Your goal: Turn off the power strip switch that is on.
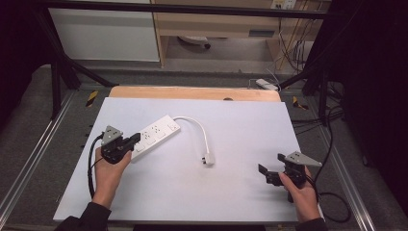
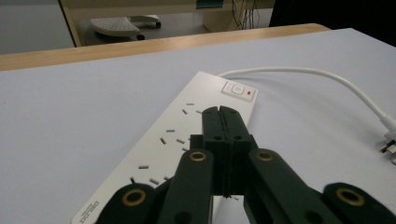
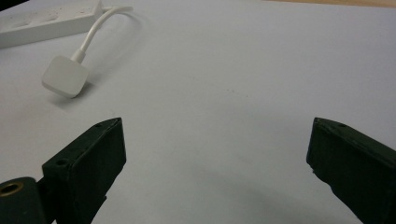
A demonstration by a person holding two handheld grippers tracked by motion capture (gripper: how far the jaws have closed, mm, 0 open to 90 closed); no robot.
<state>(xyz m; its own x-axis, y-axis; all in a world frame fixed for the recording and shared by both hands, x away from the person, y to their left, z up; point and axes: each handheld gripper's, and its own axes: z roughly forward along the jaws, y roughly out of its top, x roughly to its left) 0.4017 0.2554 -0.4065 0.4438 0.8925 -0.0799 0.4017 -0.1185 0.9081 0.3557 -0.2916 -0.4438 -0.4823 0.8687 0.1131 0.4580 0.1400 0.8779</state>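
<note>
- While the left gripper (image 1: 136, 138) is held with its jaws pressed together and empty, its tips are seen over the white power strip (image 1: 155, 134), which lies toward the left edge of the white tabletop (image 1: 240, 192).
- From the left gripper view, the closed tips are placed above the strip's sockets, short of the switch (image 2: 238, 89) with its red lamp at the far end; contact with the strip cannot be told.
- The strip's white cable (image 1: 202, 129) is looped toward the middle of the tabletop, and its plug (image 1: 208, 159) is left lying there, well apart from both grippers.
- The right gripper (image 1: 271, 166) is held near the right edge with its jaws spread wide and nothing between them.
- A press on the switch is judged the likely aim; the light strip could be shoved or pivoted across the smooth tabletop if the push is made at a slant.
- A socket slot could be struck instead of the switch if the tips are lowered too early.
- The loose plug could be dragged along should the strip slide.
</note>
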